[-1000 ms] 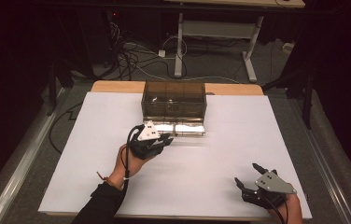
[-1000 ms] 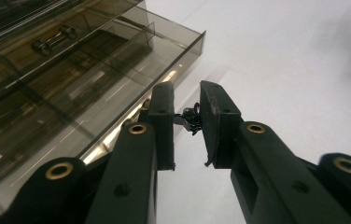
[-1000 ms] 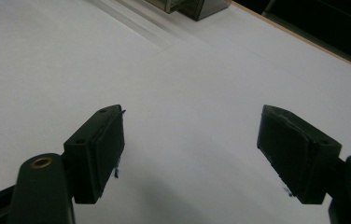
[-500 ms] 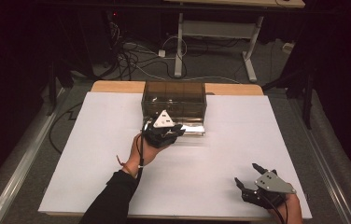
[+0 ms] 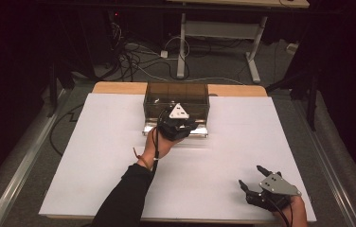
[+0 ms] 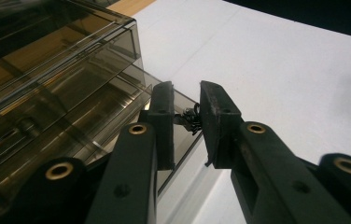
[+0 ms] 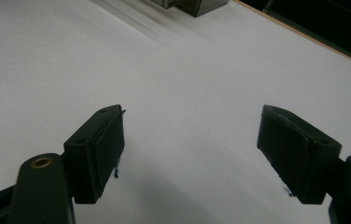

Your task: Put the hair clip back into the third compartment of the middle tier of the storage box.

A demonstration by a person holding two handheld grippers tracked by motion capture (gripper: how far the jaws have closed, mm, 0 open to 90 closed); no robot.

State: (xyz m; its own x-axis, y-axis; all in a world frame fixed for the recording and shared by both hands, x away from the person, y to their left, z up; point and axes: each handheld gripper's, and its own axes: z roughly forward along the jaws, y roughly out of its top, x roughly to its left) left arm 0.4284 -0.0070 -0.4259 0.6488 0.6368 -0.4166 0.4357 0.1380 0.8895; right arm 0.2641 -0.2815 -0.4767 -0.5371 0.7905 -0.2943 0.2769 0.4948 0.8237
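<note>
Left gripper (image 6: pixel 186 100) was over the smoky clear drawer box (image 5: pixel 176 97) at the far middle of the worktop (image 5: pixel 271 137). Its fingers (image 6: pixel 213 109) were drawn in narrow, pinching a small dark item (image 6: pixel 190 119). It looked wiry, but it was too small to identify.

The bottom drawer (image 6: pixel 94 116) was pulled out toward the person. In the left gripper view the item sat right at the drawer's front corner, above the rim. I couldn't tell whether it was fully inside the drawer's outline.

Right gripper (image 5: pixel 250 176) was parked at the near right of the worktop, well apart from the box. Its fingers (image 7: pixel 108 140) were spread wide with nothing between them.

Step in hand, my read: stowing the item in the open drawer, at the carry/position stage and not yet released.

Next move would call for:
- shifting the item a bit further in, past the front wall and clear of the corner
- lowering it, then spreading the fingers to drop it
- keeping the fingers off the thin drawer wall, since a knock could shift the drawer or the box
- closing the drawer afterwards, with the free right gripper available to steady the box
</note>
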